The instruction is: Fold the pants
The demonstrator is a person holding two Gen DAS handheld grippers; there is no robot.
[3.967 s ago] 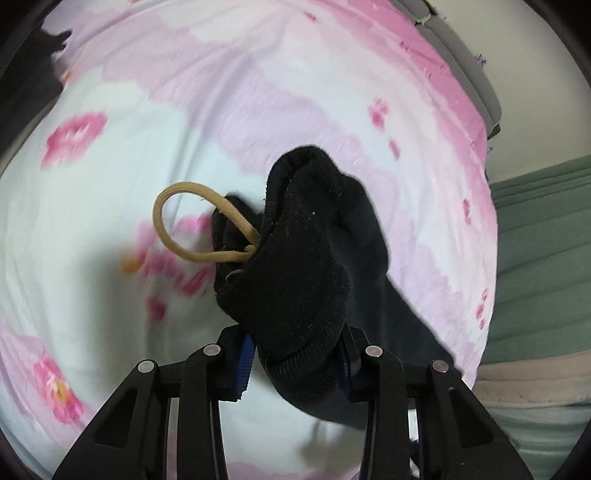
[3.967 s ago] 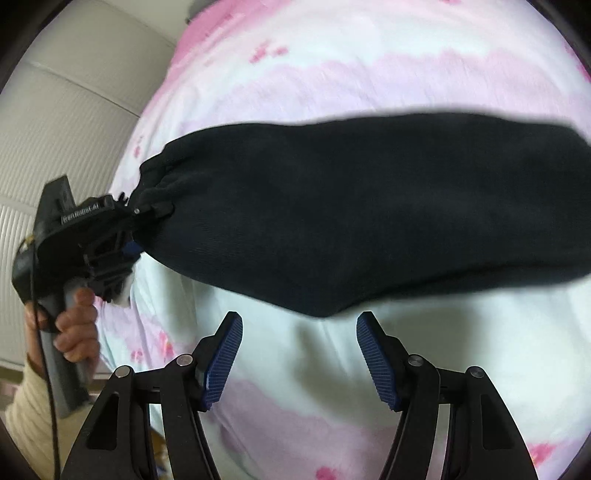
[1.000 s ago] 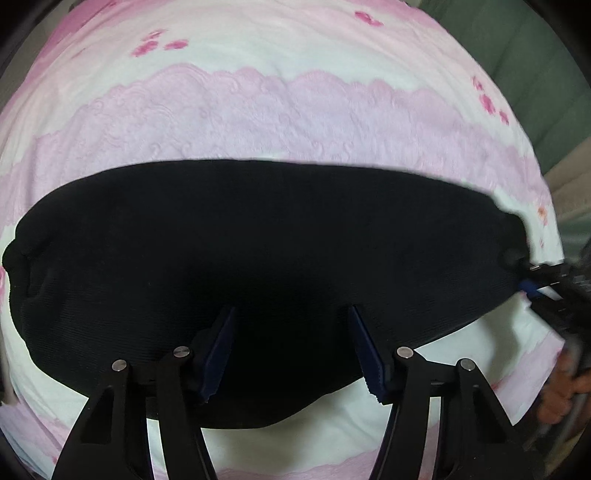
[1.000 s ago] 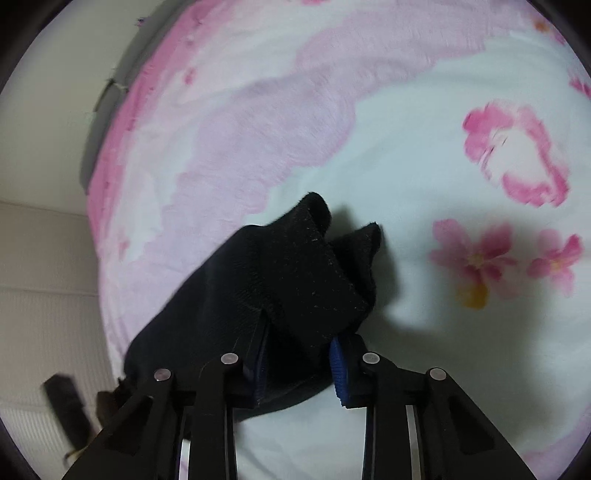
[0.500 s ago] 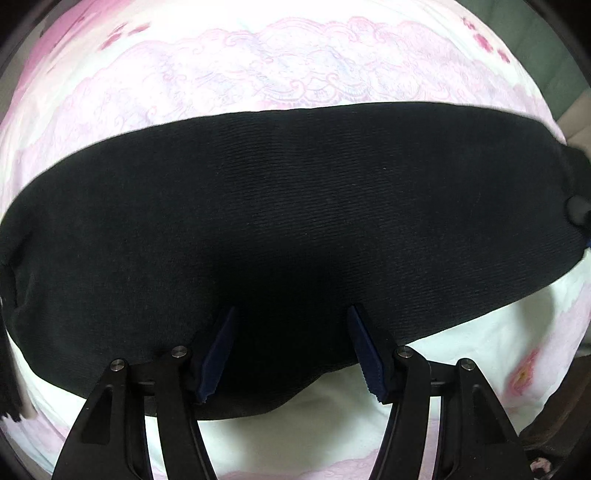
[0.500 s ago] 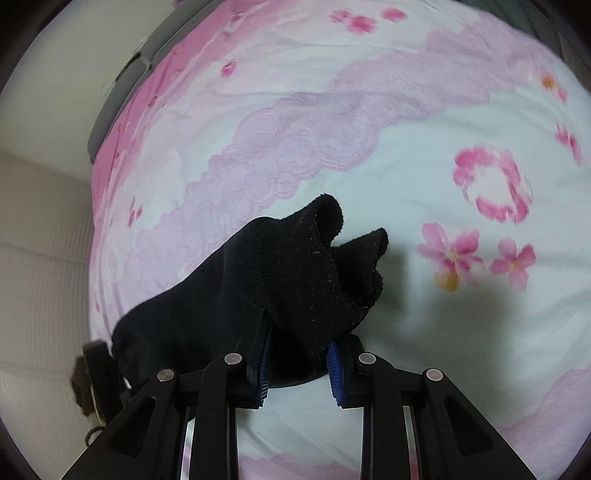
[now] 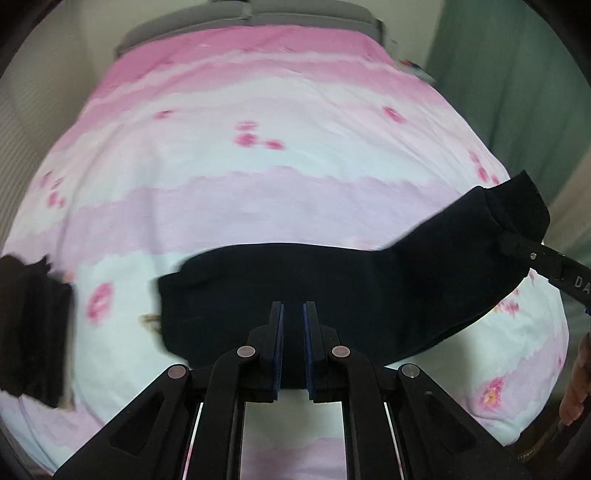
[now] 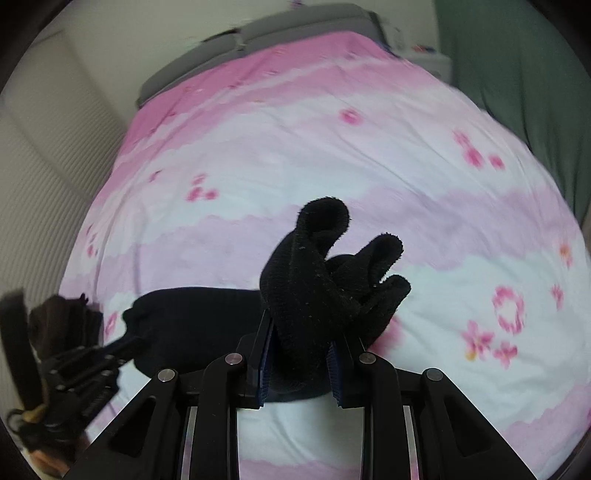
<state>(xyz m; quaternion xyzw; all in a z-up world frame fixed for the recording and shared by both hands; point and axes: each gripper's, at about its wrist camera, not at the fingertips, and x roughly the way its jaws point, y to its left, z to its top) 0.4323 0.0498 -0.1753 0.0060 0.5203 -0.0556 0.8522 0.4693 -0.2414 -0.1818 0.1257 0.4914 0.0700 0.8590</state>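
The black pants lie as a long folded band across the pink and white bed sheet. My left gripper is shut, its pads nearly touching at the near edge of the band; no cloth shows between them. My right gripper is shut on a bunched end of the pants and lifts it off the sheet. In the left wrist view that raised end shows at the right with the right gripper's finger on it. In the right wrist view the left gripper touches the far end of the band.
A dark folded garment lies at the left edge of the bed; it also shows in the right wrist view. A grey headboard is at the far end. A green curtain hangs to the right.
My left gripper has closed from wide open and pulled back, so the whole bed shows. My right gripper has lifted the pants end and swung toward the headboard.
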